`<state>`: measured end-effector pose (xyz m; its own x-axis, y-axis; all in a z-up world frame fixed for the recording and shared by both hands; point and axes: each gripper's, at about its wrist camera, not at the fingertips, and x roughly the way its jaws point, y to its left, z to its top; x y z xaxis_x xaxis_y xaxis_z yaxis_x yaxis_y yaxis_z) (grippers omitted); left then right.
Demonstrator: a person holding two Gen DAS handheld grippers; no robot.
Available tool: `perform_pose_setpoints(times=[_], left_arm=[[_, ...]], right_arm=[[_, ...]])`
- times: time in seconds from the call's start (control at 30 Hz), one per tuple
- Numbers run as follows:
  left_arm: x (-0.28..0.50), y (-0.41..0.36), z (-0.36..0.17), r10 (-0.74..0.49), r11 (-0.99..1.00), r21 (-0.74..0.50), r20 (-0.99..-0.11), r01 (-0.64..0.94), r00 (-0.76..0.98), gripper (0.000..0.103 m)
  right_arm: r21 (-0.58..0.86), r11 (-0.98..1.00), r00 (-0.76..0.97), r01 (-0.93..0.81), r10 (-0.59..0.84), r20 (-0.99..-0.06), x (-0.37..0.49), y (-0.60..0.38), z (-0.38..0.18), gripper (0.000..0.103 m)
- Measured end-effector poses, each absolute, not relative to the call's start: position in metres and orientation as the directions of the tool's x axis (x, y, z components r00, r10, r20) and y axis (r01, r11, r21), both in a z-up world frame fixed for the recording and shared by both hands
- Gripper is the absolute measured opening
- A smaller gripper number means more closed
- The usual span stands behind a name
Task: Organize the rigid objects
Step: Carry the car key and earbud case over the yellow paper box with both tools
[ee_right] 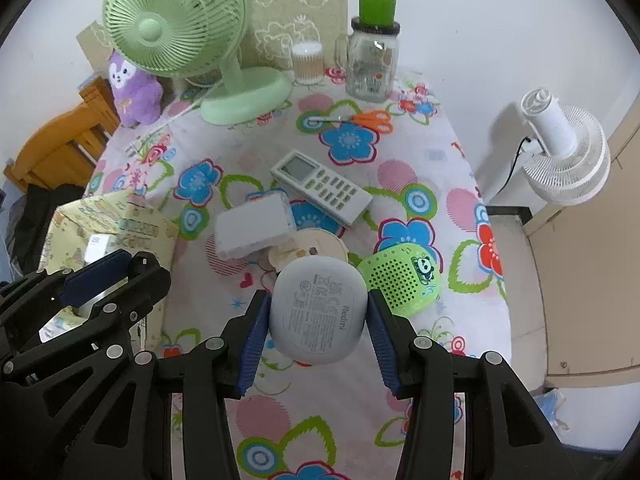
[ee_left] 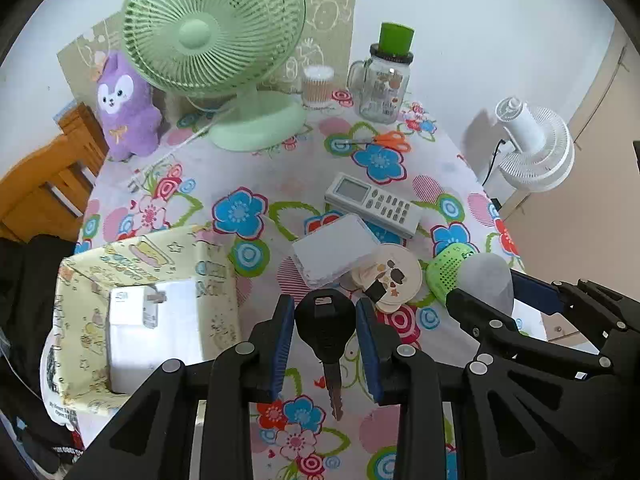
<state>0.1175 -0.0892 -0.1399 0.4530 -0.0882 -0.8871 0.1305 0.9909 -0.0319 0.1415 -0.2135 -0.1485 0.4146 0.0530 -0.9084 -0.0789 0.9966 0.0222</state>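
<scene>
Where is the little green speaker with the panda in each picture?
Left wrist view: the green speaker is at middle right, partly hidden behind the grey case in the right gripper.
Right wrist view: the speaker is right of centre.
Shared landmark: the white remote lies behind it.

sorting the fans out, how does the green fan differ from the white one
The green fan stands on the table, facing the camera; the white fan stands off the table beside the wall, its back toward the camera. The green fan's cage is one flat disc; the white fan's is stepped rings. Both have round grilles.
</scene>
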Motion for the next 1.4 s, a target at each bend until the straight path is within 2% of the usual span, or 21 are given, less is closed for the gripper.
perform_pose_setpoints(times=[0.63,1.4], left_arm=[[0.095,-0.06,-0.093,-0.118,0.988,-0.048,-0.842,0.145,0.526,0.031],[0.095,0.023,-0.105,-0.08,0.995,-0.037,-0.853,0.092,0.516,0.031]], right_arm=[[-0.006,0.996,0.501,-0.087,0.038,-0.865,0.117,-0.181,-0.097,0.051],[0.004,0.986,0.481,-0.167,0.085,-0.872,0.129,-0.095,-0.102,0.051]])
